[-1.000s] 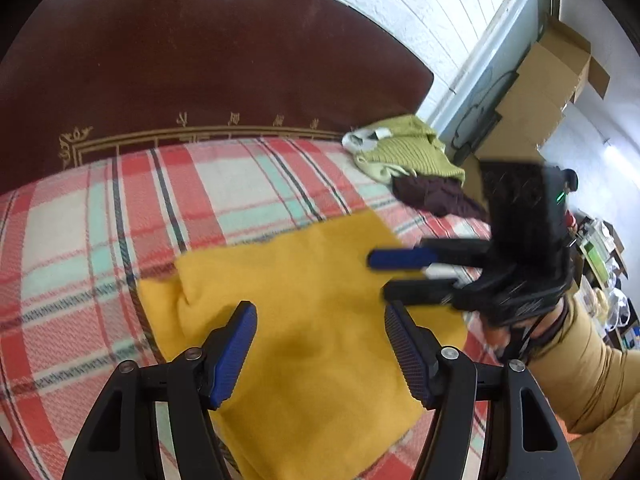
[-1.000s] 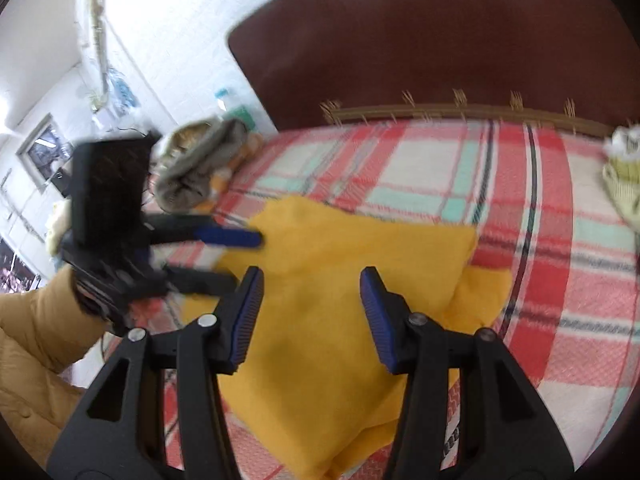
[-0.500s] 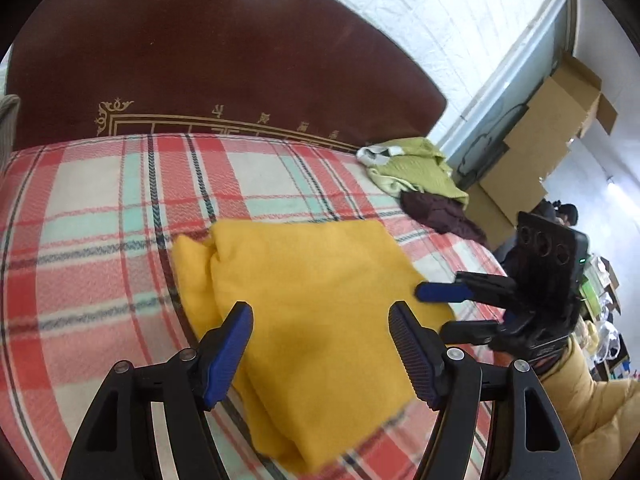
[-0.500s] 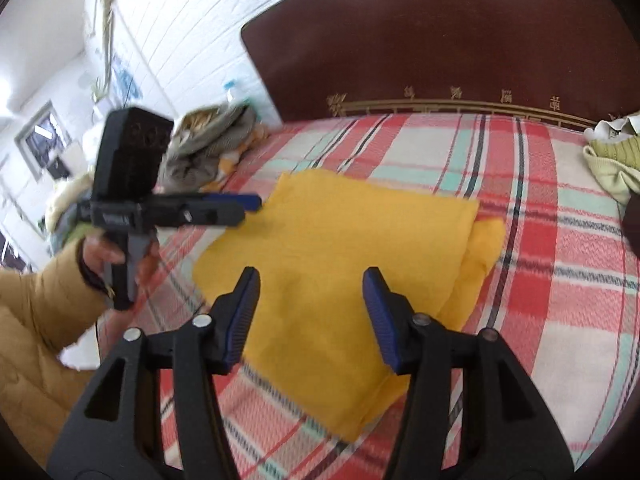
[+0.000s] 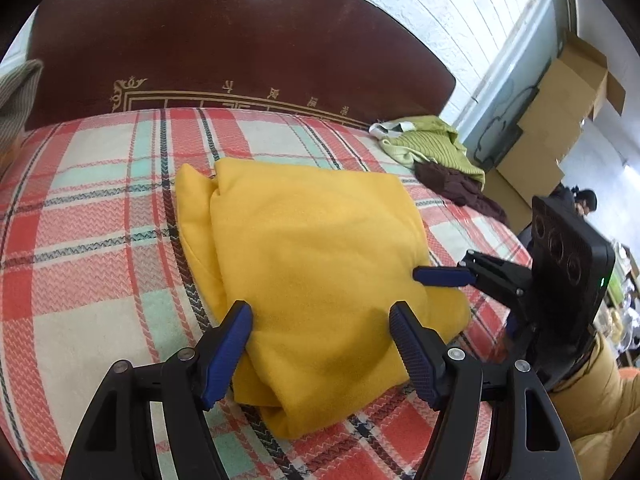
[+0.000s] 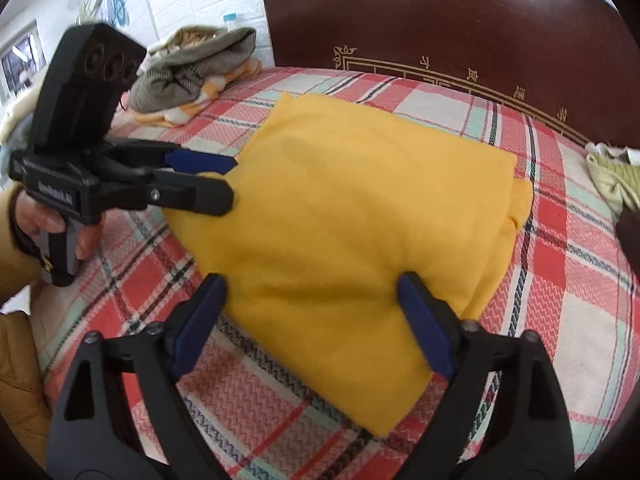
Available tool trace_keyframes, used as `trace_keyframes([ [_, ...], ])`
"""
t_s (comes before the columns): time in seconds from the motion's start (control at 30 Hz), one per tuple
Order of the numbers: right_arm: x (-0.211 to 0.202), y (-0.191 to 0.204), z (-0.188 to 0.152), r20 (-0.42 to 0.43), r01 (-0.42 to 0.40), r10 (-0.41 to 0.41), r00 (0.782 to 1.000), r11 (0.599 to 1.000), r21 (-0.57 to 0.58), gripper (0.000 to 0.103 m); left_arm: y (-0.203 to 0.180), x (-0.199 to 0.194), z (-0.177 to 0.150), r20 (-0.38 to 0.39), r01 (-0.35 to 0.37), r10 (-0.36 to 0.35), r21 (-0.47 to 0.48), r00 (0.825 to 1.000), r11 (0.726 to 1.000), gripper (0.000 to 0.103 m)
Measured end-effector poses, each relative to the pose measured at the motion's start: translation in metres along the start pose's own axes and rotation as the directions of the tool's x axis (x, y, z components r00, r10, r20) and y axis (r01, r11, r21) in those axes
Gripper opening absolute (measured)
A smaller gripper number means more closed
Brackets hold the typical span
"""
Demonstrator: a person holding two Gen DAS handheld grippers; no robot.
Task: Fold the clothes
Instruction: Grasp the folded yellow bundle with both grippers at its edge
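A bed covered by a red, cream and green plaid blanket is filling both views, with a dark wooden headboard standing behind it. In the middle of the blanket a yellow garment is lying as a thick folded bundle, one layer peeking out along its far edge. A green knit top and a dark brown piece are sitting apart near the headboard on one side, and a grey heap of clothes is resting on the other. The left gripper is hovering at the near edge of the bundle with its fingers spread wide and nothing between them; the right gripper is doing the same from the opposite corner, also spread and empty. Judging by this, the folding of the yellow piece is looking nearly finished, and both tools are lining up for one more step. The next move is probably calling for each tool to close on a near corner or edge, catching all the layers together, then lifting evenly so the bundle is not slipping open.
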State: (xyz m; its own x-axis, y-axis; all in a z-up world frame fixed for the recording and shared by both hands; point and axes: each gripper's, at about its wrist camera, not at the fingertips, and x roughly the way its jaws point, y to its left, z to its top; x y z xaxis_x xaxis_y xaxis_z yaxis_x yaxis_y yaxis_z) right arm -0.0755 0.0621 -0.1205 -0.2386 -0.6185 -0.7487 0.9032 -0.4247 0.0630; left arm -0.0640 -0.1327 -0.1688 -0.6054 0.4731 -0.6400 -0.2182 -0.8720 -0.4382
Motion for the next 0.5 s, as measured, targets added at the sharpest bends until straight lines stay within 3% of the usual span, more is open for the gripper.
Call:
trace_keyframes([
  [0.07, 0.005, 0.006, 0.001, -0.016, 0.034, -0.035, 0.999, 0.999, -0.033, 0.098, 0.004, -0.005, -0.003, 0.005, 0.005, -0.005, -0.04, 1.0, 0.999, 0.073],
  [0.2, 0.0, 0.005, 0.0, -0.005, 0.019, -0.019, 1.0, 1.0, -0.018, 0.1, 0.013, -0.016, -0.009, 0.017, 0.017, -0.015, -0.119, 1.0, 0.993, 0.081],
  [0.27, -0.011, -0.007, -0.001, 0.042, -0.066, 0.063, 0.997, 0.995, 0.075, 0.1, 0.018, -0.022, -0.012, 0.023, 0.023, -0.02, -0.158, 1.0, 0.987, 0.082],
  [0.33, -0.026, -0.022, -0.004, 0.114, -0.186, 0.167, 0.979, 0.966, 0.182, 0.1, 0.022, -0.026, -0.015, 0.018, 0.046, -0.043, -0.2, 0.999, 0.979, 0.083],
  [0.5, -0.044, -0.067, -0.026, 0.174, -0.221, 0.161, 0.971, 0.882, 0.416, 0.101, 0.025, -0.02, -0.02, -0.02, 0.115, -0.125, -0.282, 0.992, 0.953, 0.087],
])
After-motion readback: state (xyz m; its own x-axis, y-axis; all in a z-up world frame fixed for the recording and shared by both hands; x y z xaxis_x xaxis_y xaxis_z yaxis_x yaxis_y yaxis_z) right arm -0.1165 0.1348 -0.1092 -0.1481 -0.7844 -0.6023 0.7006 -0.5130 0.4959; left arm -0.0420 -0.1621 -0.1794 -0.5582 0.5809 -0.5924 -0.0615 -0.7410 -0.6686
